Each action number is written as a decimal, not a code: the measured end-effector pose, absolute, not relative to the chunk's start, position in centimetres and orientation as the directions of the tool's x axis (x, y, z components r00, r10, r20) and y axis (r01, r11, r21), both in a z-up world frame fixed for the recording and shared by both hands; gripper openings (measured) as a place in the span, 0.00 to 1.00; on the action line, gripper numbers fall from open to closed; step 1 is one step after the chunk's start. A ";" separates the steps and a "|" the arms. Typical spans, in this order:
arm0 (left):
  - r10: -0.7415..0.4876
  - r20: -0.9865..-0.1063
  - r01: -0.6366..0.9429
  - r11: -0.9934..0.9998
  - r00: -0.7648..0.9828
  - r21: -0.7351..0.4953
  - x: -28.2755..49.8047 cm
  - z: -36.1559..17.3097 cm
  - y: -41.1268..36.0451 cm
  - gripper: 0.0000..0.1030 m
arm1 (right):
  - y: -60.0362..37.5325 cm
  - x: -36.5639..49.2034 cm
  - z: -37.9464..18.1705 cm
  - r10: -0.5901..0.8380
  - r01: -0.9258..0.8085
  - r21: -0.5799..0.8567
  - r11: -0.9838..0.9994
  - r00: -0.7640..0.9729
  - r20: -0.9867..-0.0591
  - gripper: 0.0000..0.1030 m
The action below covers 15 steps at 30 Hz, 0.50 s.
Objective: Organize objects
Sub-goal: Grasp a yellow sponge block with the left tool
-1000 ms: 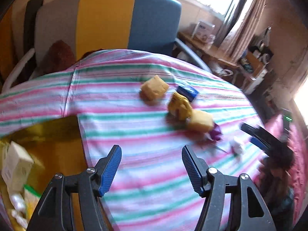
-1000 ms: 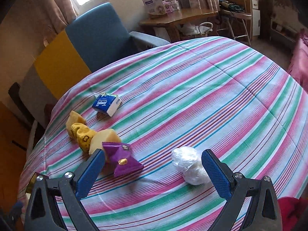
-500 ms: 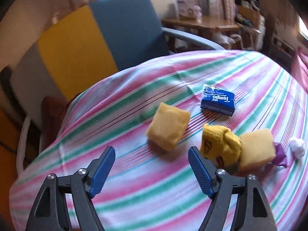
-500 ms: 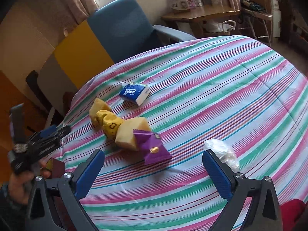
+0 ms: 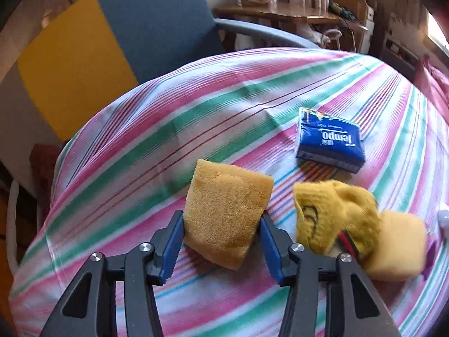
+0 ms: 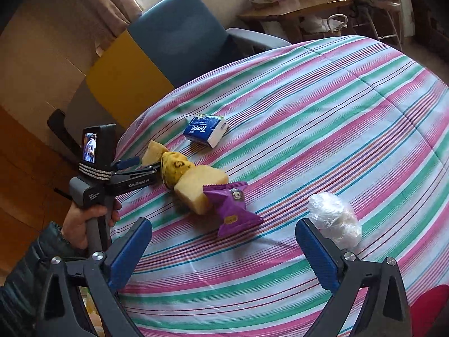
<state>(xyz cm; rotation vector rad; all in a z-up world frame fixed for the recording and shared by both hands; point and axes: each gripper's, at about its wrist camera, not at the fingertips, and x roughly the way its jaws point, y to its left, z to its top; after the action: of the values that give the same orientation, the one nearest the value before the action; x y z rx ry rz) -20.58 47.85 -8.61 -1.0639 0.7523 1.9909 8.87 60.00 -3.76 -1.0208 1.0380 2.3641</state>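
Left tongs (image 5: pixel 221 241): black angular frame with triangular cut-outs, silver round screw heads at the pivots, ribbed blue pads (image 5: pixel 173 243) on both fingers.

Right tongs (image 6: pixel 223 252): same build; black arms, silver screws, blue ridged pads (image 6: pixel 129 251).

Seen from the right wrist view, the left unit has a grey pistol-style body with white lettering along the black arm, a white-striped band, and a small lit screen (image 6: pixel 89 147) on top.

Left hand (image 6: pixel 84 224): dark quilted jacket sleeve (image 6: pixel 25 275) reaching the wrist.
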 end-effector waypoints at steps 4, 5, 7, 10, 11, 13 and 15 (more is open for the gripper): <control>0.366 -0.863 -0.796 -0.601 -0.348 0.065 -18.8 -7.0 44.2 0.49 | 60.1 8.9 -3.7 0.040 -0.570 0.487 -0.662 -0.676 -0.736 1.00; 0.372 -0.862 -0.789 -0.613 -0.345 0.051 -18.0 -6.4 43.1 0.49 | 60.1 8.9 -3.7 0.038 -0.569 0.485 -0.664 -0.674 -0.738 1.00; 0.381 -0.860 -0.775 -0.632 -0.339 0.025 -16.8 -5.6 41.2 0.49 | 59.9 8.7 -3.7 0.035 -0.566 0.480 -0.671 -0.670 -0.742 1.00; 0.404 -0.851 -0.763 -0.646 -0.336 -0.005 -14.9 -4.3 38.5 0.49 | 59.5 8.4 -3.8 0.042 -0.566 0.454 -0.689 -0.656 -0.754 1.00; 0.412 -0.848 -0.762 -0.647 -0.333 -0.015 -14.4 -3.8 37.9 0.49 | 59.4 8.2 -3.9 0.044 -0.566 0.444 -0.695 -0.649 -0.760 1.00; 0.436 -0.835 -0.762 -0.647 -0.335 -0.032 -13.0 -2.7 36.2 0.49 | 59.2 8.0 -4.1 0.048 -0.567 0.423 -0.707 -0.635 -0.771 1.00; 0.466 -0.824 -0.760 -0.646 -0.322 -0.068 -11.7 -1.7 34.8 0.49 | 58.8 7.7 -4.2 0.061 -0.565 0.392 -0.726 -0.621 -0.781 1.00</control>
<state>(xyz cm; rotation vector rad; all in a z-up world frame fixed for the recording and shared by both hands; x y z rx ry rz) -11.74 34.79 -1.73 -1.1113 0.4297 2.0261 7.68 58.83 -4.23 -1.1079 0.9019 2.3697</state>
